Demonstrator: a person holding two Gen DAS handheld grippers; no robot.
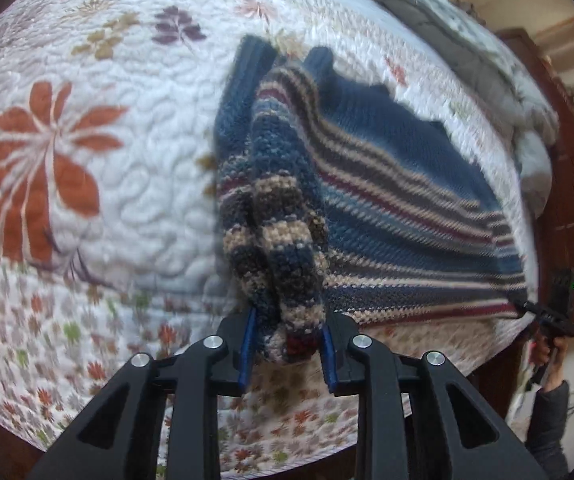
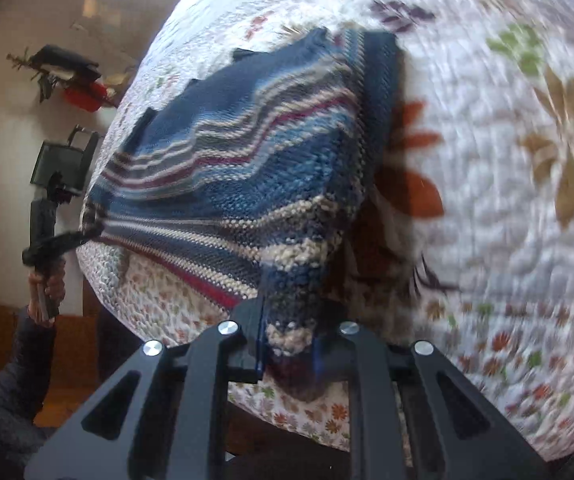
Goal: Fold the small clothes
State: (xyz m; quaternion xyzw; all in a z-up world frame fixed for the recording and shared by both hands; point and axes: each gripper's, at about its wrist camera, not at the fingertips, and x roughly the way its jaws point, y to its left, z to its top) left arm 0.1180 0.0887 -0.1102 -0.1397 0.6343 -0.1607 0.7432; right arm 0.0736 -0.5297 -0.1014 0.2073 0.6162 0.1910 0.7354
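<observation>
A small knitted sweater (image 1: 387,184) with blue, beige, grey and dark red stripes hangs lifted over the bed, stretched between both grippers. My left gripper (image 1: 287,344) is shut on one bunched bottom corner of it. My right gripper (image 2: 291,340) is shut on the other bottom corner of the sweater (image 2: 247,160). The right gripper also shows at the far right of the left wrist view (image 1: 527,306), and the left gripper at the far left of the right wrist view (image 2: 87,234), each pinching the hem. The sweater's far end rests on the quilt.
A white quilted bedspread (image 1: 107,160) with orange, purple and green flowers covers the bed (image 2: 507,160). A grey pillow or duvet (image 1: 467,32) lies at the bed's head by a dark wooden headboard (image 1: 567,200). A wall shelf with plants (image 2: 71,76) is beyond the bed.
</observation>
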